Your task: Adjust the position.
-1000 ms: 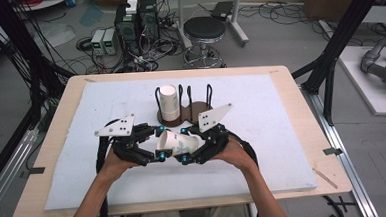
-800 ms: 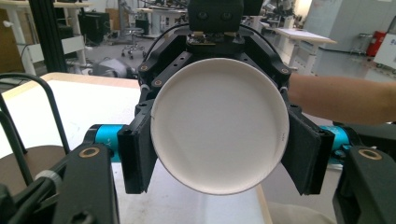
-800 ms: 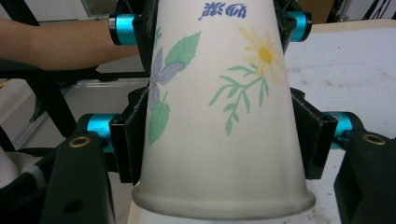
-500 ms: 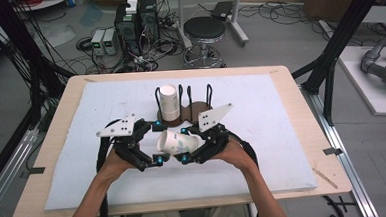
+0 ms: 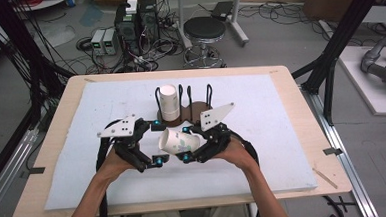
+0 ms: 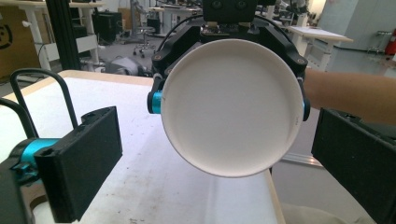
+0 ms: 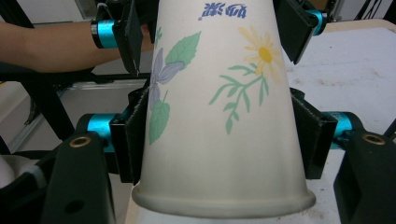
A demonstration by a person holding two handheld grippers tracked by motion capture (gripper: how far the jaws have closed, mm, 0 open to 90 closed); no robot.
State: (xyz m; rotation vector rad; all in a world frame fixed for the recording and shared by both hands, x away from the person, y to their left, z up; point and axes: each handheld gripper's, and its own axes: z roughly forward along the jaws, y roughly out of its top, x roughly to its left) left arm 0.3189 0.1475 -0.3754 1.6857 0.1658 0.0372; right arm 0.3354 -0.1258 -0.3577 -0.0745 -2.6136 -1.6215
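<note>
A paper cup (image 5: 175,142) with a flower print lies on its side in the air between both grippers. My right gripper (image 5: 185,145) is shut on it near the rim, and its pads (image 7: 128,140) press the cup's wall (image 7: 219,116) from both sides. My left gripper (image 5: 157,142) faces it from the left. Its jaws have just been opening and stand wide on either side of the cup's white base (image 6: 231,105), clear of it. A second white cup (image 5: 168,102) stands upside down on the brown wire rack (image 5: 196,111) just behind.
The white foam mat (image 5: 282,129) covers most of the wooden table (image 5: 305,97). The rack's black wire loops (image 6: 42,93) rise close to my left gripper. A stool (image 5: 204,30), computers and cables are on the floor beyond the far edge.
The left gripper's jaws have spread apart and let go of the cup's base. The right gripper keeps its hold, and neither hand has shifted.
</note>
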